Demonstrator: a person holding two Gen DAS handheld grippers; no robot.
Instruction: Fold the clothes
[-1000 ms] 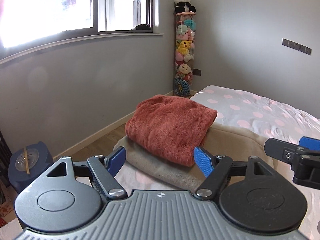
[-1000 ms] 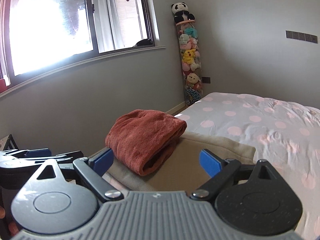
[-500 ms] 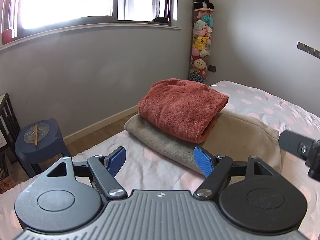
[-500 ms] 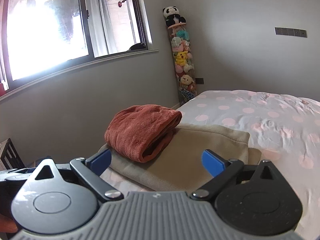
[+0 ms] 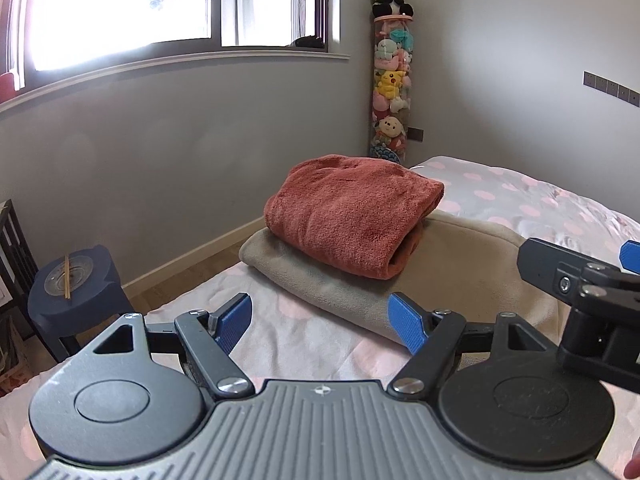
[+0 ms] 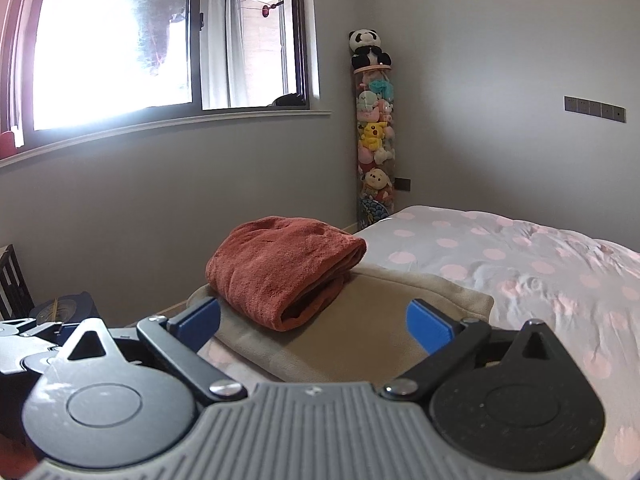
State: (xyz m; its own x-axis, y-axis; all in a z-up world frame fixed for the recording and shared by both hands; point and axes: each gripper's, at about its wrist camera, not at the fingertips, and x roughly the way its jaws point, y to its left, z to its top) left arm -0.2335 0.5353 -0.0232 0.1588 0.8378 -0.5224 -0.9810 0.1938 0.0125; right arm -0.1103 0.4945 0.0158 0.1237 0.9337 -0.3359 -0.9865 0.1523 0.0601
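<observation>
A folded rust-red fleece garment [image 5: 352,212] lies on top of a folded beige garment [image 5: 460,264] at the bed's left edge. Both also show in the right wrist view, the red one [image 6: 284,272] on the beige one [image 6: 368,332]. My left gripper [image 5: 320,322] is open and empty, held back from the stack above the bedsheet. My right gripper [image 6: 314,322] is open and empty, just short of the beige garment's near edge. The right gripper's body [image 5: 584,292] shows at the right in the left wrist view.
The bed has a grey sheet with pink dots [image 6: 520,256]. A dark blue stool [image 5: 72,288] stands on the floor at the left. A tall clear tube of plush toys [image 5: 390,80] stands in the corner. A window [image 5: 160,4] is in the wall behind.
Both grippers have drawn back and away from the stack, which now sits farther off. Both stay open and empty. The stack has not moved.
</observation>
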